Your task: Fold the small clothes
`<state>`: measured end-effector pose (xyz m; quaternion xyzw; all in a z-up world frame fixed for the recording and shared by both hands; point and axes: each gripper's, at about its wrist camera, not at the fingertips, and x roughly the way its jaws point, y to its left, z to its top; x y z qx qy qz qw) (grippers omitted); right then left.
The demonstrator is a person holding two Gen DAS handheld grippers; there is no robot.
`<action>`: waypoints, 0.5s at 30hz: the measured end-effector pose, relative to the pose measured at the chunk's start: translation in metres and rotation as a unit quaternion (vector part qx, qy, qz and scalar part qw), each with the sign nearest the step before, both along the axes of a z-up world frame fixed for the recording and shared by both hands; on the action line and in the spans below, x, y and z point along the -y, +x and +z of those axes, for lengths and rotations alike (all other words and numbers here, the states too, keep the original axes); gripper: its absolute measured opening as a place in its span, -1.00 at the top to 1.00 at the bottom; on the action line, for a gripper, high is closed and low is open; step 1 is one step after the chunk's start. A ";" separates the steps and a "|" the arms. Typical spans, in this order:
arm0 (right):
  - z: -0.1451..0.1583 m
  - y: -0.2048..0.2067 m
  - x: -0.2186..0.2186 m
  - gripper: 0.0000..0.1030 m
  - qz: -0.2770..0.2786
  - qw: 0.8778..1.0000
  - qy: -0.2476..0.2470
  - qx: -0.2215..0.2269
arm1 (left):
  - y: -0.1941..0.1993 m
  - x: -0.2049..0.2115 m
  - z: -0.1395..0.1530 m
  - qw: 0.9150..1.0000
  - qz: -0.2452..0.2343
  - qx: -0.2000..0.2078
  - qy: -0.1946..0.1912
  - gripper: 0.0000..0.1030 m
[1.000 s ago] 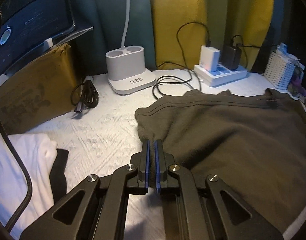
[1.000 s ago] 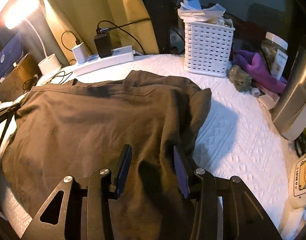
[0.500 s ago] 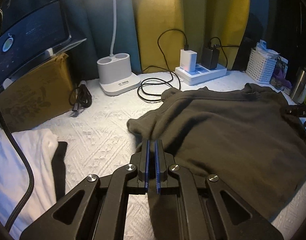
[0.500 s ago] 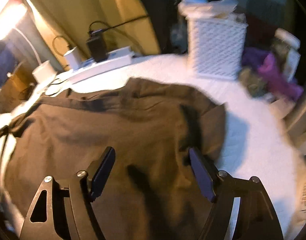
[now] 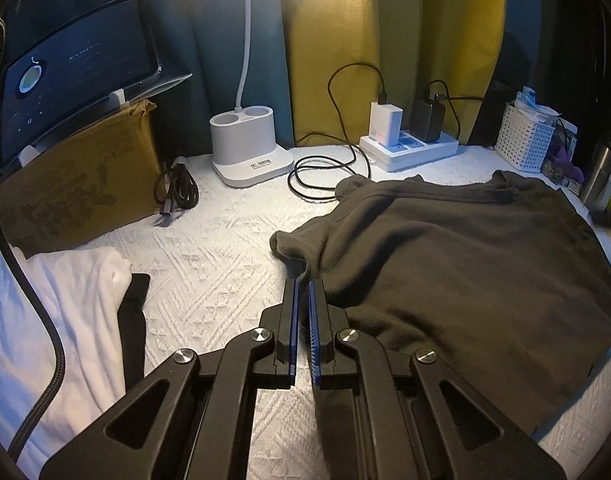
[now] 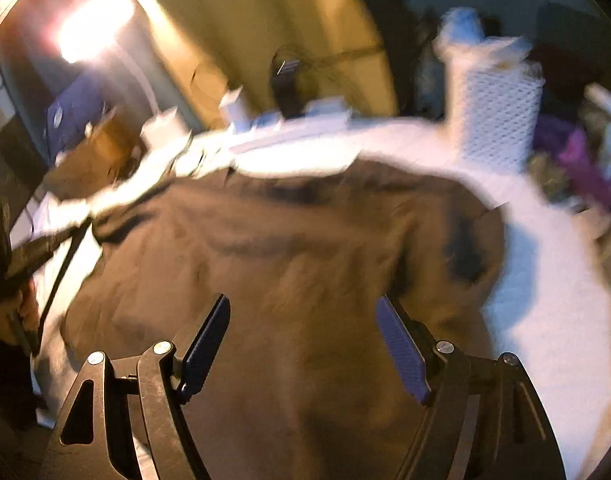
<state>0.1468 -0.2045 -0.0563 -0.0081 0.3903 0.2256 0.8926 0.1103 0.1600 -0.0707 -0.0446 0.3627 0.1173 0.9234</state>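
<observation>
Right wrist view motion-blurred; white basket (image 6: 499,120) contents unreadable; dark garment (image 6: 305,260) near edge cut off.

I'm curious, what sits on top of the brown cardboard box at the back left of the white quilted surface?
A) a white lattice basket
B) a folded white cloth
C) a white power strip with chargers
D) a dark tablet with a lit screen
D: in the left wrist view the dark tablet with its lit screen leans on top of the brown cardboard box, at the back left of the white quilted surface.
</observation>
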 end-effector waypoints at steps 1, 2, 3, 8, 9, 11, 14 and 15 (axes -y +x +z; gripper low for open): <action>0.010 0.004 0.014 -0.50 -0.021 1.000 0.001 0.019 | 0.000 0.000 -0.001 1.000 -0.001 -0.002 0.001 0.92; 0.013 0.007 0.021 -0.50 -0.034 0.999 0.000 0.028 | 0.000 0.001 -0.002 1.000 -0.001 -0.004 0.002 0.92; 0.018 0.015 0.032 -0.50 -0.053 0.998 -0.001 0.036 | 0.001 0.001 -0.002 1.000 -0.001 -0.005 0.003 0.92; 0.007 0.049 0.042 0.10 -0.073 0.995 -0.060 0.036 | 0.004 0.003 -0.002 1.000 0.001 -0.006 0.003 0.92; 0.002 0.054 0.041 0.15 -0.072 0.994 -0.079 0.036 | 0.005 0.003 -0.002 1.000 0.000 -0.007 0.003 0.92; -0.009 0.062 0.034 0.33 -0.065 0.990 -0.118 0.033 | 0.008 0.004 -0.003 1.000 -0.003 -0.010 0.004 0.92; -0.025 0.069 0.024 0.42 -0.058 0.985 -0.158 0.025 | 0.013 0.007 -0.006 1.000 -0.007 -0.015 0.006 0.92; -0.029 0.070 0.021 0.44 -0.053 0.985 -0.161 0.021 | 0.015 0.008 -0.006 1.000 -0.009 -0.016 0.007 0.92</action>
